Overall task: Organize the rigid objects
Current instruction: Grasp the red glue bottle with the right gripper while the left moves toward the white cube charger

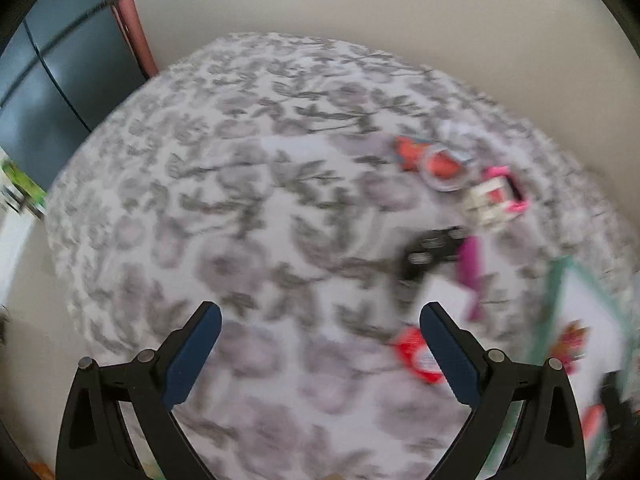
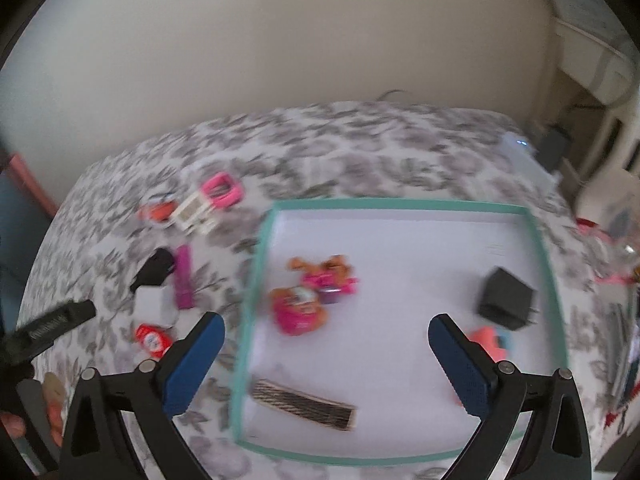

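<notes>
Table w/ grey floral cloth (image 2: 360, 148) against a plain beige wall (image 2: 280, 40); dark panelled cabinet (image 1: 48, 92) at far left in the left wrist view, white furniture (image 2: 592, 52) at upper right in the right wrist view. Both views motion-blurred. Teal-rimmed white tray (image 2: 400, 203) sits on the cloth, holding pink/orange toys (image 2: 308, 300), a black charger block (image 2: 506, 300), a striped flat piece (image 2: 304, 404) & a coral item (image 2: 494, 342). Right gripper (image 2: 326, 360) hovers over the tray's near half, fingers spread as wide as they go, nothing betw. them; the toys lie just ahead of its tips, charger ahead-right. Left of the tray, loose on the cloth: pink clip (image 2: 222, 192), cream block (image 2: 194, 214), black controller-like thing (image 2: 154, 270), magenta stick (image 2: 184, 276), white box (image 2: 154, 304), red pack (image 2: 152, 340). Left gripper (image 1: 320, 354) also wide apart & empty, over bare cloth; red pack (image 1: 416, 354) partly behind its right finger, the other loose items ahead-right, well apart from it.
</notes>
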